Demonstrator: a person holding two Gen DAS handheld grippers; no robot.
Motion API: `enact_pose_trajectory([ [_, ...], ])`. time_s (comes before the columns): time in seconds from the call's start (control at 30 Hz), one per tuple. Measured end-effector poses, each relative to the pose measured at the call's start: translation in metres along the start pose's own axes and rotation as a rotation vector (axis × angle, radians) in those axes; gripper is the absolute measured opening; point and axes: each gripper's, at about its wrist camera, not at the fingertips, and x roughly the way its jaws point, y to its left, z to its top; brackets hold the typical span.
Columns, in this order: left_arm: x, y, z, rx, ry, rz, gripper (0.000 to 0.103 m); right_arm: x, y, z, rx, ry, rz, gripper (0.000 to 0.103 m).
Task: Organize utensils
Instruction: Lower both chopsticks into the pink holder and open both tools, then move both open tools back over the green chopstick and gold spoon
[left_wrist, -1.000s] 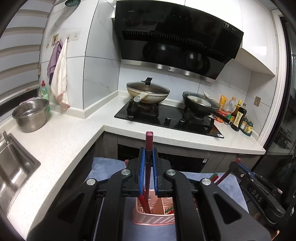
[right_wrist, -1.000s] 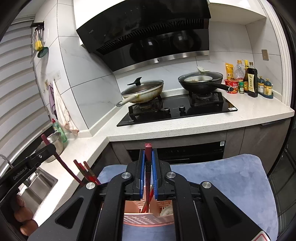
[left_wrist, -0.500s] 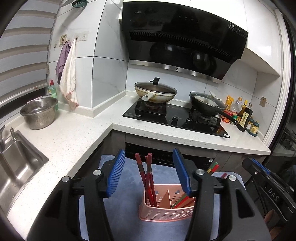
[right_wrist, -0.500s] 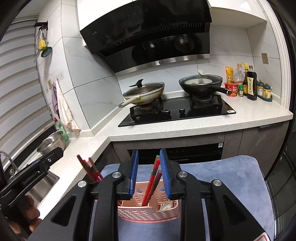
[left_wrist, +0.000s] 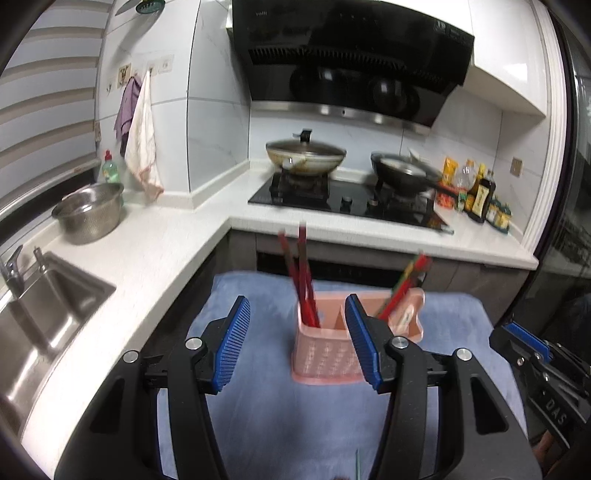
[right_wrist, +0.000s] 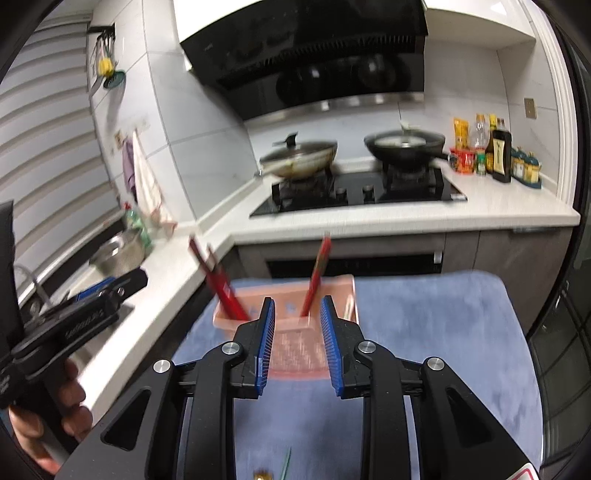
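Left gripper (left_wrist: 297, 341): I read its jaws as standing wide apart with nothing pressed between the blue pads; it hangs over the blue mat (left_wrist: 258, 417).
Right gripper (right_wrist: 297, 341): I read its jaws as parted by a narrower gap, pads bare, nothing clamped.
Pink caddy (left_wrist: 325, 356): it stands on the mat ahead of both grippers. From the left wrist view it sits beyond the fingertips, partly behind the right-hand pad; from the right wrist view its near wall shows through the gap between the pads.
Left-compartment chopsticks (left_wrist: 301, 277): red sticks, upright with a slight lean, standing in the caddy's left section, clear of the fingers.
Right-compartment chopsticks (left_wrist: 404, 286): 1 red bundle with some green, tilted to the right, in the caddy's right section; motion blur stops me counting the sticks.
Contact: I see no pad touching the caddy or any stick.
Mat foreground: 1 thin green stick (right_wrist: 285, 463) lies near the bottom edge, below the right gripper.
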Motion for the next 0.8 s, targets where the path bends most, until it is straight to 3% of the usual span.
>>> enact_pose_trajectory([
  [0.37,-0.027,0.021,-0.113,-0.006,0.185,0.022,0.051,-0.046,0.019,-0.138,-0.089,0.181,-0.058,0.026],
  [0.57,-0.04,0.027,-0.169,-0.001,0.263,0.047,0.051,-0.049,0.023,-0.21,-0.059,0.307,-0.062,0.026],
  [0.8,-0.049,0.034,-0.218,-0.024,0.353,0.052,0.051,-0.053,0.038,-0.262,-0.063,0.383,-0.039,0.026],
])
